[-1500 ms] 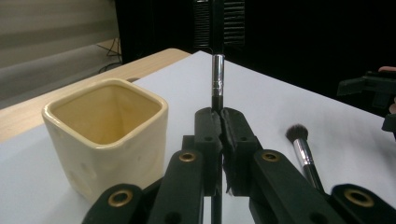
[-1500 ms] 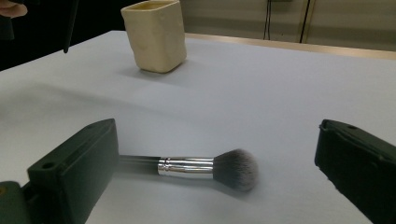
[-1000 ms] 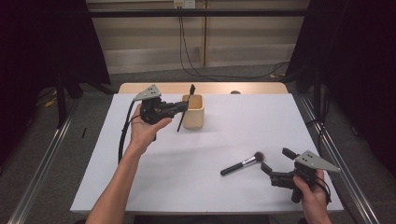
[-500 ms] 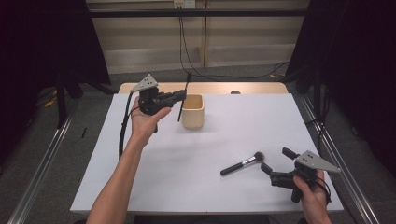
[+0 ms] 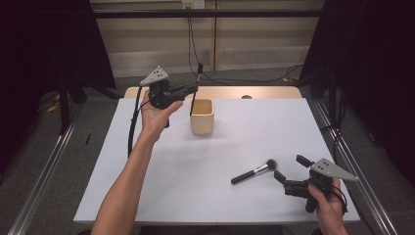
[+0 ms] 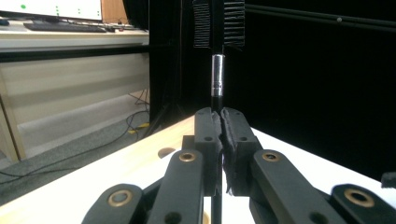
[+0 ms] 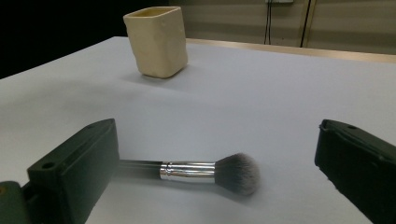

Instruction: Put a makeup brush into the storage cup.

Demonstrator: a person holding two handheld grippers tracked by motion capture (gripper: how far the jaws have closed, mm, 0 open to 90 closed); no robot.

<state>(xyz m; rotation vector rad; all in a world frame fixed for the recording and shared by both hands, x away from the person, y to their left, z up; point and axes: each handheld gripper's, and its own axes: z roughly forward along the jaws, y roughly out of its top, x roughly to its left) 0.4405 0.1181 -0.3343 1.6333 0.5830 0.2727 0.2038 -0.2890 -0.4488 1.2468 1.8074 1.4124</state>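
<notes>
Though clamped, comb brush top cropped

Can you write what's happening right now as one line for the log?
left gripper: shut on comb brush, above cup | right gripper: open, near makeup brush on table

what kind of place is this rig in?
Probably a lab or recording studio, not a home: a bare white table hemmed in by black curtains, metal rails on the grey floor, loose cables along the back wall, and a monitor on a side desk.
</notes>
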